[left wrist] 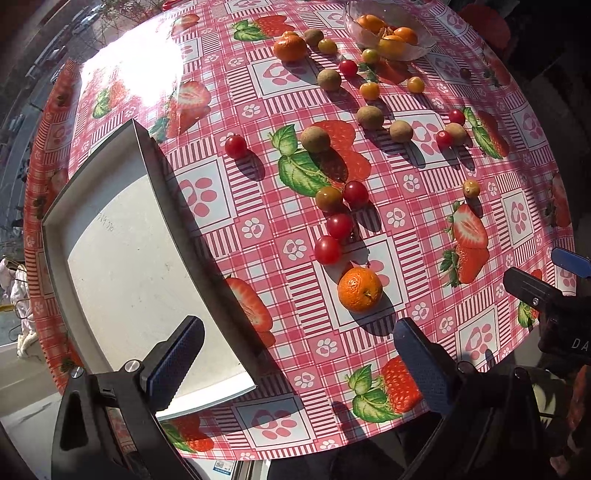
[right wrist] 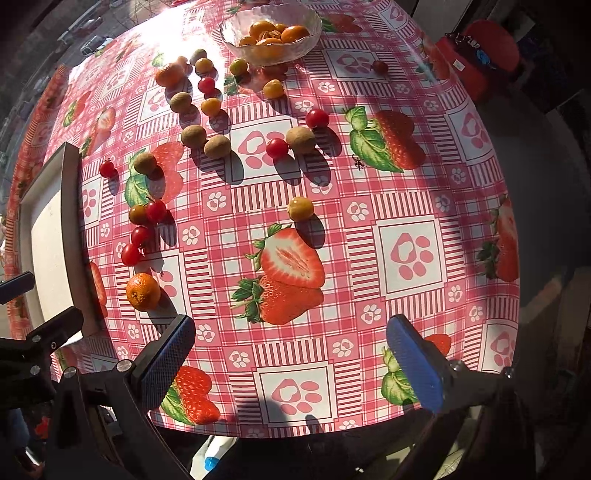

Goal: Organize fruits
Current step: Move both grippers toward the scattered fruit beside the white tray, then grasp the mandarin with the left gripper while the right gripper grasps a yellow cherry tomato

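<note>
Around a pale grey metal tray (left wrist: 122, 266), a red-and-pink checked tablecloth (right wrist: 369, 206) printed with red strawberries, green leaves and pink paw prints carries an orange mandarin (left wrist: 359, 289) beside the tray, red cherry tomatoes (left wrist: 327, 249) beyond it, and brown-green kiwis (left wrist: 314, 139) farther off.

Fruit scattered loose over the round table (right wrist: 461, 192), mostly its left and far parts. Near mandarin (left wrist: 359, 289) sits by the near-left edge, stem scar up, just beside the metal tray (left wrist: 122, 280). A second mandarin (left wrist: 290, 48) lies toward the far edge. Four cherry tomatoes and one greenish one cluster (left wrist: 338, 218) beyond the near mandarin, some touching. Brown kiwis (left wrist: 314, 139) are strung across the middle. A lone yellow tomato (right wrist: 300, 208) rests mid-table. Glass bowl (right wrist: 236, 31) at the far edge holds orange fruit (right wrist: 295, 33)
</note>
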A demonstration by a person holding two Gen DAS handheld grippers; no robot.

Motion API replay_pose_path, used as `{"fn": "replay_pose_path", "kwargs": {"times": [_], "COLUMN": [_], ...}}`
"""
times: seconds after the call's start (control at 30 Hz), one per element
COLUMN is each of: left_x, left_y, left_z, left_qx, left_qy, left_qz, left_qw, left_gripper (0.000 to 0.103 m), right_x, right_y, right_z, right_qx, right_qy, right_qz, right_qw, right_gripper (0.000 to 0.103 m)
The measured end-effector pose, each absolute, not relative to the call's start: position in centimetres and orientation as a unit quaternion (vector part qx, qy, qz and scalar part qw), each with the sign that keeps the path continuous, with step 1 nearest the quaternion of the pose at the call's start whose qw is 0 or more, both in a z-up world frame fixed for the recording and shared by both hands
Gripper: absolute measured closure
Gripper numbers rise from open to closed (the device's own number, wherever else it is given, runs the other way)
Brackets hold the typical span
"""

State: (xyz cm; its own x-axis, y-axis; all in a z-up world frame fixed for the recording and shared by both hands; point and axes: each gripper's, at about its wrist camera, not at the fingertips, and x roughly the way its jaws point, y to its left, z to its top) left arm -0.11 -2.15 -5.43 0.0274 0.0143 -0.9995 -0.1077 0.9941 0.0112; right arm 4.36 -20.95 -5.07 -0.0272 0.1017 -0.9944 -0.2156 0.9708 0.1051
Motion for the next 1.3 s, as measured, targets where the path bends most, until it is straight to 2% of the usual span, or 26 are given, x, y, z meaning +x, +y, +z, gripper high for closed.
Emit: {"fn": "replay_pose_path", "kwargs": {"times": [0.33,0.63,0.7,0.73,0.77,0.8,0.87,0.93,1.0,1.03,1.1,1.13,1.17,1.3], "left_x": [0.3,0.7,0.8,0.7,0.7,0.8,1.0,0.8,1.0,1.1,1.0,1.2,1.2,1.1], "left_y": [-4.9,-4.8,-4.6,-4.6,-4.6,-4.9,-4.9,-5.2,-5.8,-6.0,-6.4,-6.6,-6.6,-6.8], "left_z": [-10.1,-14.2,-14.7,-15.1,-15.3,-15.8,-15.9,-15.8,-14.9,-14.9,-14.8,-14.7,-14.7,-12.6], "left_qx": [-0.041,-0.07,-0.076,-0.078,-0.082,-0.086,-0.092,-0.092,-0.089,-0.087,-0.083,-0.081,-0.085,-0.114], "left_qy": [0.693,0.677,0.677,0.68,0.683,0.683,0.679,0.677,0.677,0.677,0.676,0.676,0.676,0.681], "left_qz": [0.048,0.092,0.098,0.1,0.102,0.106,0.111,0.11,0.104,0.1,0.093,0.089,0.084,0.054], "left_qw": [0.719,0.727,0.726,0.722,0.719,0.717,0.719,0.722,0.723,0.724,0.727,0.727,0.727,0.721], "left_gripper": [0.0,0.0,0.009,0.017,0.022,0.022,0.022,0.028,0.041,0.044,0.06,0.064,0.064,0.064], "right_x": [5.1,9.0,9.8,10.3,10.6,10.9,11.5,11.7,11.6,11.3,11.0,11.0,11.0,11.0], "right_y": [-22.8,-21.2,-20.6,-20.3,-20.1,-20.0,-19.6,-19.0,-18.5,-18.3,-18.2,-18.2,-18.1,-18.7], "right_z": [-8.4,-10.0,-10.6,-10.9,-11.2,-11.5,-11.8,-12.1,-12.2,-12.2,-11.9,-11.8,-11.7,-11.3], "right_qx": [-0.01,-0.028,-0.032,-0.036,-0.04,-0.039,-0.037,-0.04,-0.05,-0.056,-0.066,-0.069,-0.069,-0.042], "right_qy": [0.723,0.697,0.695,0.695,0.695,0.695,0.697,0.699,0.695,0.693,0.688,0.684,0.681,0.687], "right_qz": [0.095,0.119,0.128,0.13,0.131,0.133,0.14,0.144,0.142,0.141,0.139,0.138,0.142,0.156], "right_qw": [0.685,0.707,0.707,0.707,0.706,0.705,0.703,0.699,0.703,0.705,0.71,0.713,0.715,0.708], "right_gripper": [0.0,0.003,0.008,0.011,0.014,0.016,0.03,0.036,0.037,0.04,0.052,0.068,0.08,0.08]}}
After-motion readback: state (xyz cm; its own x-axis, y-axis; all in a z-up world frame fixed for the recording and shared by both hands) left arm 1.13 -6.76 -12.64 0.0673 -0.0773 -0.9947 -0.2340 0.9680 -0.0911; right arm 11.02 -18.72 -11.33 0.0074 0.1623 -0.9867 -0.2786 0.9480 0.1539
